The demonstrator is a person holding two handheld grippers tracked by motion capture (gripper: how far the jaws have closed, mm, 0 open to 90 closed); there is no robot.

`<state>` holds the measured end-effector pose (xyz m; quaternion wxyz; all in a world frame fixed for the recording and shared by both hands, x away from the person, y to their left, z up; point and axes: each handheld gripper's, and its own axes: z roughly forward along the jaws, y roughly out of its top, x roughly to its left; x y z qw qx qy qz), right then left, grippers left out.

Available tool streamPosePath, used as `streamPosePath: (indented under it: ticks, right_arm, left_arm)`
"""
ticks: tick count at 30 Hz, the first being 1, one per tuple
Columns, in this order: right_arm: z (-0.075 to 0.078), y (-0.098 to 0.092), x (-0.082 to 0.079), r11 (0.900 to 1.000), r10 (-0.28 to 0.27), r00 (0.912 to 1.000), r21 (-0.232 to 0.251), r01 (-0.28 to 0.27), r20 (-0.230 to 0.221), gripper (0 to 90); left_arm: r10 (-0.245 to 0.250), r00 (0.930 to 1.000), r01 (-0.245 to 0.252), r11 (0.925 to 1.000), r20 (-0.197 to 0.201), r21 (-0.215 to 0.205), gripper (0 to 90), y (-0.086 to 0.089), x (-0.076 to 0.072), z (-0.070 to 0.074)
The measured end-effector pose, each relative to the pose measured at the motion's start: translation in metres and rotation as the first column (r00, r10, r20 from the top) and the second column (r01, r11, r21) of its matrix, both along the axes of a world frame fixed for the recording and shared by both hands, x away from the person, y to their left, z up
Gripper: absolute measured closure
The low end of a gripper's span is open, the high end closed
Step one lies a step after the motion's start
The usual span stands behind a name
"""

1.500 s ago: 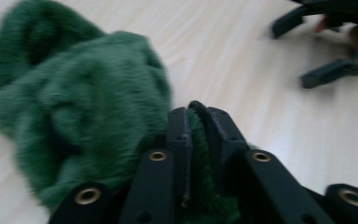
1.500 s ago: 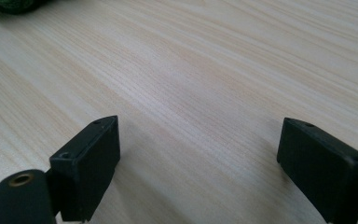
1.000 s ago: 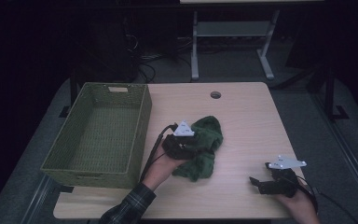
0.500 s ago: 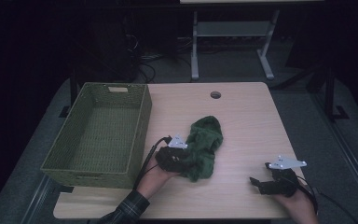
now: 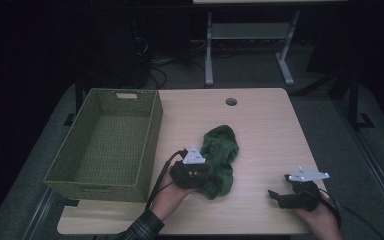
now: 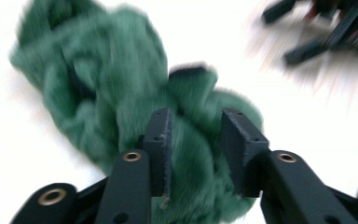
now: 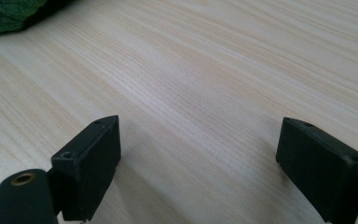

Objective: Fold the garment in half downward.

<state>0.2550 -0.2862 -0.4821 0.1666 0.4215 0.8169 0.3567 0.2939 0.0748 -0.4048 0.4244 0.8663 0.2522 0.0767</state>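
Closing left tongs [image 6: 196, 140] slid nearer (towel [image 5: 219, 159] fold between).

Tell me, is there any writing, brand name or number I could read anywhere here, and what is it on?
No readable text anywhere.
Grey plate on the left gripper: tiny dark marks, too small to read.
Grey plate on the right gripper: the same, too small.
Pale tag on the far wall of the green basket: blank or too small to tell.
Green fuzzy cloth and wooden table: no lettering.
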Motion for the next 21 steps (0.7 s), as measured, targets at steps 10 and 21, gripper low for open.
streamPosePath:
  ticks: [10, 21]
  right_arm:
    - [0.0, 0.0, 0.0, 1.0, -0.002, 1.0, 0.003, 0.002, 0.002, 13.7]
    - [0.029, 0.013, 0.019, 0.999, 0.007, 0.9996, 0.044, -0.006, -0.026, 20.8]
  left_arm:
    - [-0.09, 0.9957, 0.092, 0.992, -0.022, 0.087, 90.0, -0.028, 0.016, -0.014]
    - [-0.072, 0.9951, 0.083, 0.9797, -0.069, 0.183, 90.0, -0.026, 0.035, -0.042]
